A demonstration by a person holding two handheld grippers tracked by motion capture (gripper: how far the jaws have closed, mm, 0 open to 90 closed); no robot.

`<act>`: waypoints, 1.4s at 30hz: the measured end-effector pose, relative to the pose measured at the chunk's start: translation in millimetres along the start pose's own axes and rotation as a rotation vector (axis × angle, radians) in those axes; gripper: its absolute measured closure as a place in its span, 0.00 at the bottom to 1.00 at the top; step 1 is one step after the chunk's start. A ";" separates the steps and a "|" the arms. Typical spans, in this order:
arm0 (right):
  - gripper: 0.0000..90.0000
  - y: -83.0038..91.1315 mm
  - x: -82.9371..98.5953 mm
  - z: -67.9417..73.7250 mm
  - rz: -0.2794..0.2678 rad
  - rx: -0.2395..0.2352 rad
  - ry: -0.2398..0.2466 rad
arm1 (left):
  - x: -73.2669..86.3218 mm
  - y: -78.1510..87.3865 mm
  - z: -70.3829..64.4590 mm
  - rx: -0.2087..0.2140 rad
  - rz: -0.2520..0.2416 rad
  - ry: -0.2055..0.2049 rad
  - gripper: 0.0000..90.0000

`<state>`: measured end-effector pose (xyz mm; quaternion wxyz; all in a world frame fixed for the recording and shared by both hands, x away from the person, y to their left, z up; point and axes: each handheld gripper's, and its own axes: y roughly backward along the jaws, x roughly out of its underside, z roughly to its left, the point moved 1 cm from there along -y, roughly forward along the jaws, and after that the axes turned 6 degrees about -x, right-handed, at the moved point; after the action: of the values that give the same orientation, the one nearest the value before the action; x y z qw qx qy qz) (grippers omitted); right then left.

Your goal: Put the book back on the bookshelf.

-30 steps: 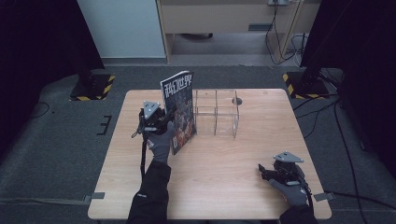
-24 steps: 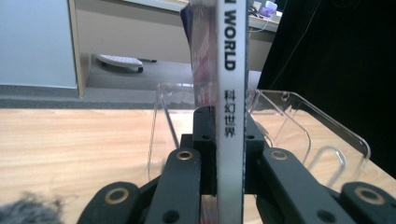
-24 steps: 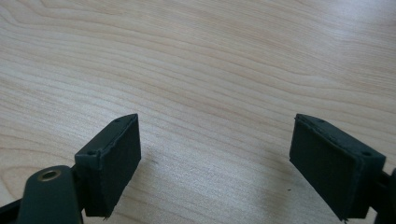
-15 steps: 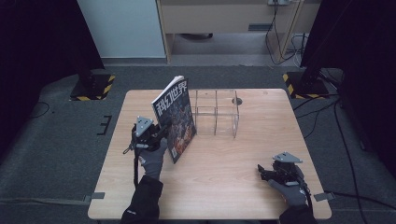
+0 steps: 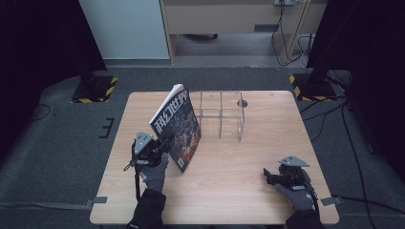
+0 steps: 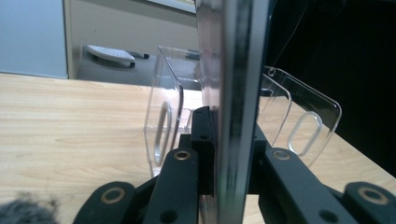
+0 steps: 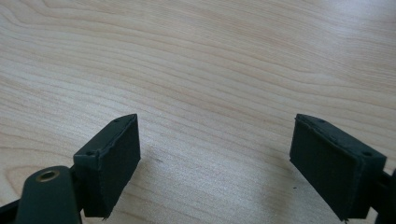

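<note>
magazine [image 5: 176, 128] pulled nearer, off clear rack [image 5: 222, 116]; left gripper [image 5: 162, 145] fingers pinching it; right gripper [image 5: 271, 176] fingers spread above wood table [image 5: 229, 186].

Clear rack [image 5: 222, 115] stands just behind the tilted magazine [image 5: 177, 128], seemingly blocking forward passage; table [image 5: 239, 191] open elsewhere.

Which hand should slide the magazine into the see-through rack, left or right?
Left, most likely. The left gripper is already shut on the magazine, holding it tilted right beside the clear rack. The right gripper rests open near the table's front right corner, holding nothing and far from the rack.
</note>
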<state>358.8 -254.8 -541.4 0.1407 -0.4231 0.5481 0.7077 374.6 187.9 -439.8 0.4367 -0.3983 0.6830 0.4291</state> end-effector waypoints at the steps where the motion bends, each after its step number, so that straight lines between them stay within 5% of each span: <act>1: 0.18 -0.1 0.1 -0.3 -0.001 0.000 0.003 | -1.9 0.1 0.7 0.000 -0.003 -0.001 0.87; 10: 0.18 -1.3 0.3 -0.5 0.005 -0.002 -0.003 | -21.9 -6.2 3.8 0.006 -0.020 -0.016 0.85; 16: 0.18 -1.2 0.3 -0.6 0.005 -0.002 -0.009 | -28.5 -12.5 -4.9 0.022 -0.002 -0.026 0.90; 21: 0.18 -0.2 0.2 -1.9 0.004 -0.005 -0.011 | -40.3 -16.8 -14.3 -0.003 -0.012 -0.041 0.91; 25: 0.18 -0.2 0.3 -2.4 0.003 -0.004 -0.011 | -49.4 -24.1 -14.7 -0.009 -0.026 -0.004 0.91; 33: 0.18 -1.0 0.7 -3.2 0.005 -0.007 -0.009 | -73.6 -39.0 -17.1 -0.053 -0.094 -0.006 0.91; 42: 0.18 -1.2 0.5 -3.2 0.003 -0.010 -0.009 | -68.1 -73.2 -20.8 -0.068 -0.087 0.033 0.91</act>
<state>360.7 -257.4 -542.7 0.1402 -0.4197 0.5445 0.7126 457.1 157.0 -388.2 0.4298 -0.4492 0.6570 0.4263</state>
